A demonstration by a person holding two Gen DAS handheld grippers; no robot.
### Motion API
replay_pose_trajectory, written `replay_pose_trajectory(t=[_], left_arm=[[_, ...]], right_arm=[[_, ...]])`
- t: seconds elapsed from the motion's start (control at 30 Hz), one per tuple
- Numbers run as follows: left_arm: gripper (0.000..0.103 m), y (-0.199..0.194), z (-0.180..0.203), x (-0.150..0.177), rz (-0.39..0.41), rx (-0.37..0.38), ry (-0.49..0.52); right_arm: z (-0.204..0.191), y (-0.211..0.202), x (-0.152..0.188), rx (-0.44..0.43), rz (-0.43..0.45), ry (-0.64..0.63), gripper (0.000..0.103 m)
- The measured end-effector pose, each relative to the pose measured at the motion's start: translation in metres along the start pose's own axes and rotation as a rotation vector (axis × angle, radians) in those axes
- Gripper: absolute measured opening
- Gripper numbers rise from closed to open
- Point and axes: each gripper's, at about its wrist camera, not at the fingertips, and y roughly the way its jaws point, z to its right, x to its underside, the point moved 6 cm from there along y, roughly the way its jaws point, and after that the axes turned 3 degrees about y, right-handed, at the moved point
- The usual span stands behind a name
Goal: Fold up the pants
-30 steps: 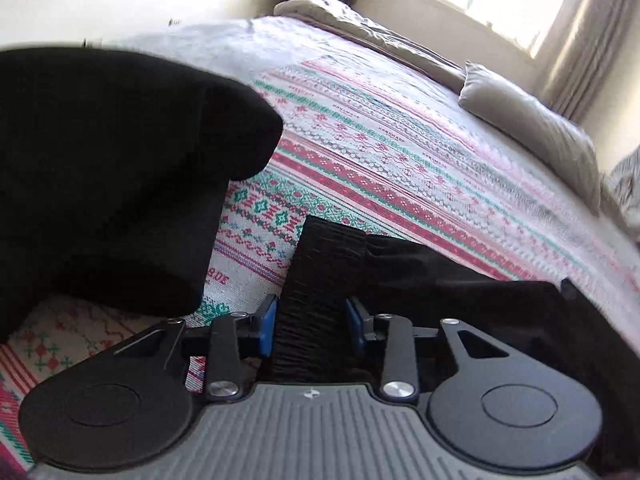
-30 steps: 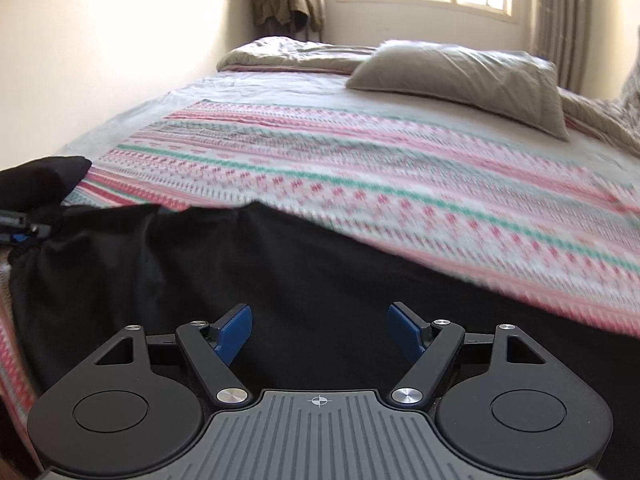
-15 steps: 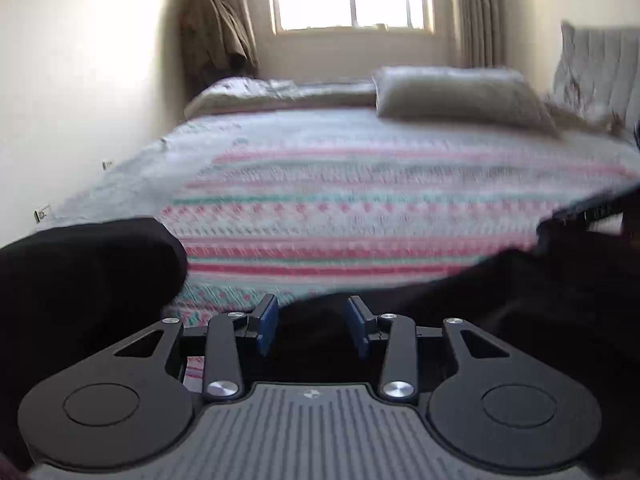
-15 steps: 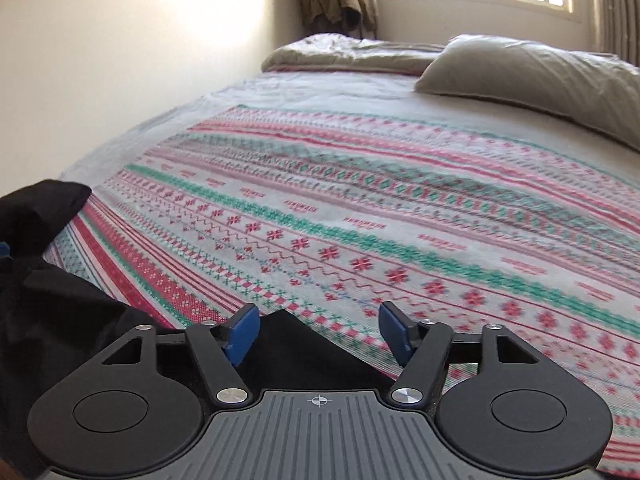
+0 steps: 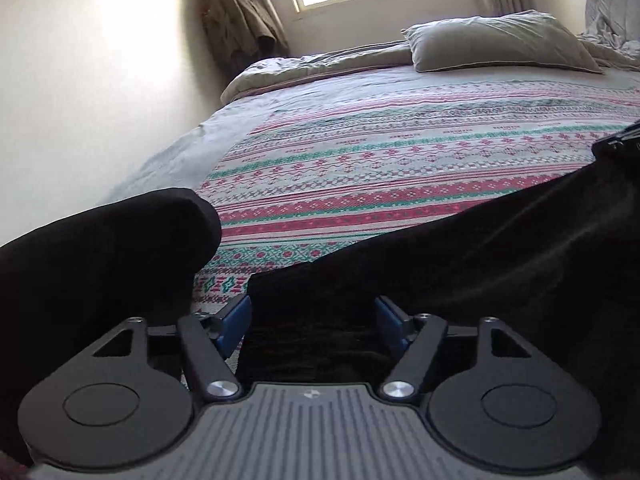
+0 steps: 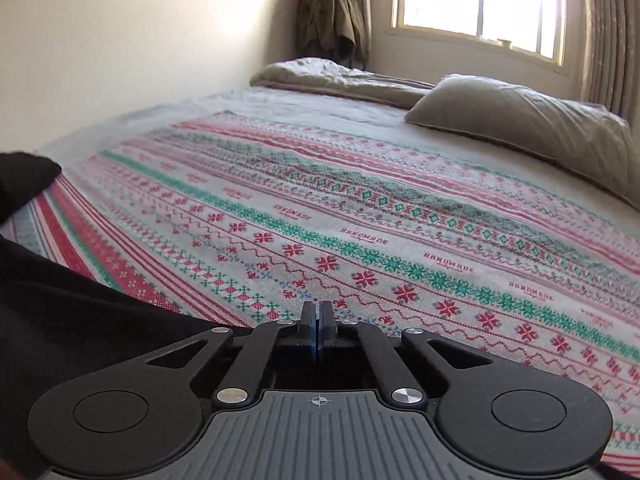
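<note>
Room: pale wall [image 6: 140, 40] on the left, bright window [image 6: 484, 0] at the far end, curtain [image 6: 608, 32] at its right, a drab garment [image 6: 332, 20] hanging in the far left corner.

Bed [image 5: 168, 160] fills most of both views. Grey sheet along its left and far edges; over the middle a blanket [image 6: 360, 216] banded in red, green and white, snowflake and zigzag rows, the word HANDMADE repeated. At the far end a rumpled duvet [image 6: 340, 76] and a grey-beige pillow [image 6: 520, 120] to its right.

Pants [image 5: 500, 264], black, lie on the near edge of the blanket, running from the near centre off to the right in the left wrist view. A second black bulk sits at near left, just apart from them; cannot tell what it is.

Left gripper [image 5: 316, 316]: jaws opening, blue pads well spread, the ribbed waistband between them, pads not pressing it.

Right gripper [image 6: 319, 330]: pads pressed together at the pants' far edge; whether they pinch cloth cannot be told.
</note>
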Motion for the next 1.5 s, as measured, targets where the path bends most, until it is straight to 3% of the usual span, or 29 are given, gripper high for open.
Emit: replay_pose_trajectory(t=[0.1,0.17,0.23,0.47,0.57,0.67,0.83,1.03,1.17,1.27,1.5], left_arm=[[0.072,-0.019,0.001,-0.008,0.025,-0.029,-0.009],[0.072,-0.041,0.011,-0.017,0.087,0.013,-0.006],[0.073,-0.061,0.031,-0.026,0.138,0.081,0.011],[0.074,-0.104,0.133,-0.026,0.191,0.413,0.191],[0.075,-0.109,0.158,-0.010,0.198,0.476,0.331],[0.078,-0.100,0.158,0.012,0.139,0.501,0.431],[0.086,-0.086,0.113,0.031,0.024,0.604,0.346],[0.087,-0.082,0.088,0.034,-0.038,0.600,0.279],[0.086,-0.083,0.090,0.019,-0.018,0.570,0.192],[0.087,-0.085,0.101,0.000,0.006,0.607,0.124],[0.090,-0.090,0.141,-0.032,0.003,0.610,0.021]], right_arm=[[-0.001,-0.015,-0.004,0.042,-0.024,-0.001,0.019],[-0.001,-0.037,-0.005,0.031,-0.031,-0.012,0.038],[-0.004,-0.065,-0.002,0.020,-0.033,-0.033,0.047],[-0.040,-0.143,0.036,-0.103,-0.125,-0.127,0.057],[-0.046,-0.161,0.059,-0.129,-0.179,-0.153,0.057],[-0.038,-0.173,0.089,-0.119,-0.240,-0.174,0.057],[0.004,-0.203,0.135,-0.088,-0.280,-0.134,0.060],[0.063,-0.241,0.163,-0.033,-0.303,0.009,0.068],[0.091,-0.260,0.167,0.062,-0.275,0.089,0.071],[0.111,-0.273,0.163,0.127,-0.224,0.156,0.075],[0.167,-0.299,0.159,0.334,-0.129,0.306,0.081]])
